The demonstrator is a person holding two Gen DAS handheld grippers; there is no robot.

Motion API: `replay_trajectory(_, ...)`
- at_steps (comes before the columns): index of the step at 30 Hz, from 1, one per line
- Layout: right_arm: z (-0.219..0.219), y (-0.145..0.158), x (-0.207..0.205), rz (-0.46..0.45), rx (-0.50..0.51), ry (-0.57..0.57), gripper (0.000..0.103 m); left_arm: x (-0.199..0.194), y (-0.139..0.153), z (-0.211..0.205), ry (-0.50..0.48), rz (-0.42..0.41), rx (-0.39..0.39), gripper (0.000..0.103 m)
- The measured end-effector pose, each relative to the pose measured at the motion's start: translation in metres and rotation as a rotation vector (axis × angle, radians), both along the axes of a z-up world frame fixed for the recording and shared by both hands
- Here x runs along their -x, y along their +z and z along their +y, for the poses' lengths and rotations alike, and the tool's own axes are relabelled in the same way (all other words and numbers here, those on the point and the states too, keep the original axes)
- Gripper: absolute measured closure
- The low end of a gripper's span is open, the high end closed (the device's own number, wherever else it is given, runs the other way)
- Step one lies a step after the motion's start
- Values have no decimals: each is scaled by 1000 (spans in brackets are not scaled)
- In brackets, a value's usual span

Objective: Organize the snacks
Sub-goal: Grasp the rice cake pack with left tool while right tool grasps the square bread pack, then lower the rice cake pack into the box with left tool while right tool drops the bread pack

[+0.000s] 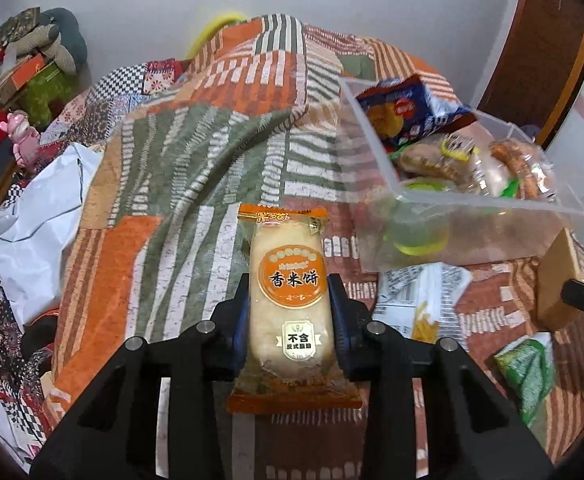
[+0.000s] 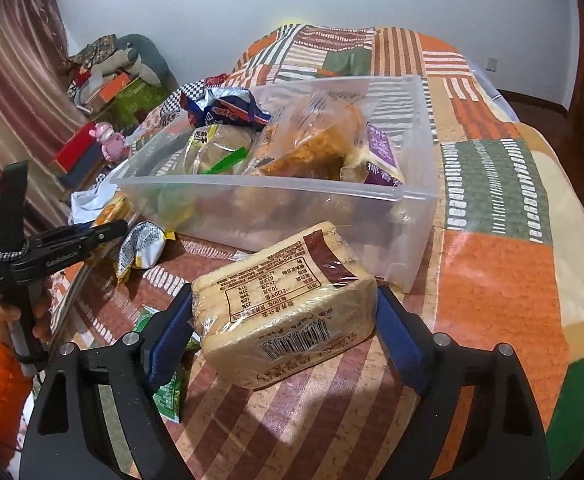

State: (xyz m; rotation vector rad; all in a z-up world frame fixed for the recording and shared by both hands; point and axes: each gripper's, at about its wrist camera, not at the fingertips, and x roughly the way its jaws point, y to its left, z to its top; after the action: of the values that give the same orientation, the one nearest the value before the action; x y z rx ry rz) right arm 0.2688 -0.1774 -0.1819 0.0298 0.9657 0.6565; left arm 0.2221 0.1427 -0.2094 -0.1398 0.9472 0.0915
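My left gripper [image 1: 292,300] is shut on an orange rice cracker packet [image 1: 289,300], held above the quilt. My right gripper [image 2: 283,308] is shut on a tan wrapped biscuit block [image 2: 287,312], just in front of the clear plastic bin [image 2: 332,208]. The bin, also in the left wrist view [image 1: 472,224], holds several snack bags, among them a blue chip bag [image 2: 227,108] and bagged bread [image 2: 316,140]. The block and the right gripper show at the right edge of the left wrist view [image 1: 560,280]. The left gripper shows at the left of the right wrist view [image 2: 103,232].
Loose packets lie on the patchwork quilt [image 2: 492,280]: a white and yellow one [image 2: 143,248], also in the left wrist view [image 1: 424,304], and a green one [image 2: 167,392] [image 1: 528,368]. A white bag [image 1: 39,232] lies left. Boxes and a pink toy [image 2: 109,140] stand beyond.
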Motion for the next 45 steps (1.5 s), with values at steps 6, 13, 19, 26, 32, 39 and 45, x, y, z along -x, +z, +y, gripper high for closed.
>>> replay_trajectory(6, -4, 18, 7, -43, -13, -5, 19, 10, 27, -4, -4, -56, -6, 68)
replay_trajectory(13, -15, 44, 13, -112, -38, -24, 19, 23, 59, -16, -19, -123, 5, 68)
replay_trajectory(19, -23, 62, 6, -166, -70, -48, 19, 25, 81, -30, -44, -171, 6, 68)
replay_trajectory(26, -27, 76, -11, -212, -102, -88, 19, 12, 89, -43, -69, -190, 17, 68)
replay_trajectory(32, -21, 85, -28, -234, -124, -106, 19, -3, 85, -54, -93, -190, 28, 68)
replay_trajectory(39, -5, 86, -50, -233, -143, -103, 19, -26, 79, -59, -102, -187, 61, 68)
replay_trajectory(45, 15, 71, -70, -171, -181, -95, 19, -50, 68, -54, -70, -162, 95, 68)
